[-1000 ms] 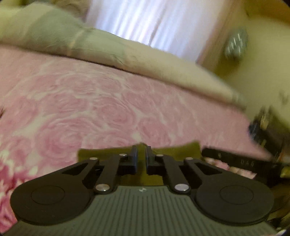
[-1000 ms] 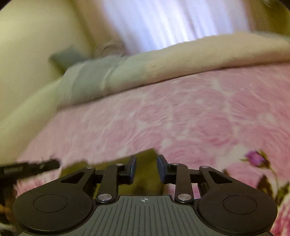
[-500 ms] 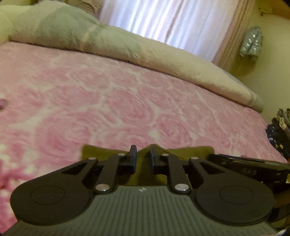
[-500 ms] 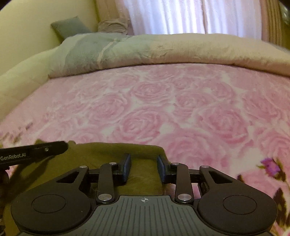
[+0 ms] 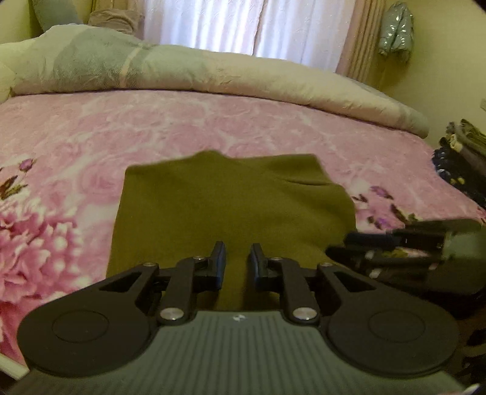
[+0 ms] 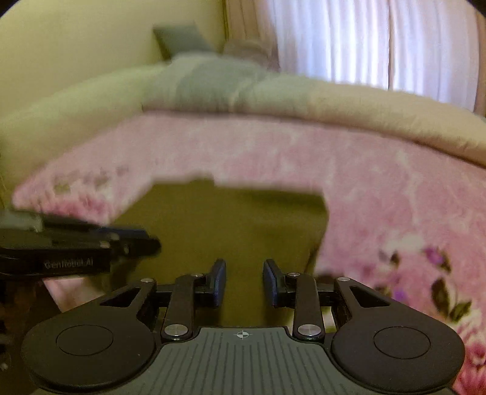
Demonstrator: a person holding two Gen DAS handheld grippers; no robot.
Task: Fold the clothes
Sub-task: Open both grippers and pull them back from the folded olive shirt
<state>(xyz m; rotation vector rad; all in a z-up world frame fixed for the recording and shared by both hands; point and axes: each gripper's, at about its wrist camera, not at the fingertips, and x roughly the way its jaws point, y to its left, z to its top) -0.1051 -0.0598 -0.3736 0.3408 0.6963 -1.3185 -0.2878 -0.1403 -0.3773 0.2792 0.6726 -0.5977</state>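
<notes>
An olive-green garment (image 5: pixel 231 206) lies folded flat on the pink rose bedspread (image 5: pixel 182 121). It also shows in the right wrist view (image 6: pixel 231 228). My left gripper (image 5: pixel 237 252) is open and empty above the garment's near edge. My right gripper (image 6: pixel 244 270) is open and empty above the garment's near right part. The right gripper shows at the right of the left wrist view (image 5: pixel 395 243), and the left gripper shows at the left of the right wrist view (image 6: pixel 91 243).
A rolled green and cream duvet (image 5: pixel 212 73) lies along the far side of the bed. White curtains (image 5: pixel 243 27) hang behind it. A pile of dark clothes (image 5: pixel 461 152) sits at the bed's right edge. A grey pillow (image 6: pixel 182 39) leans on the wall.
Both grippers have opened and let go of the green garment. They have pulled back, so the garment now lies spread flat in front of them.
</notes>
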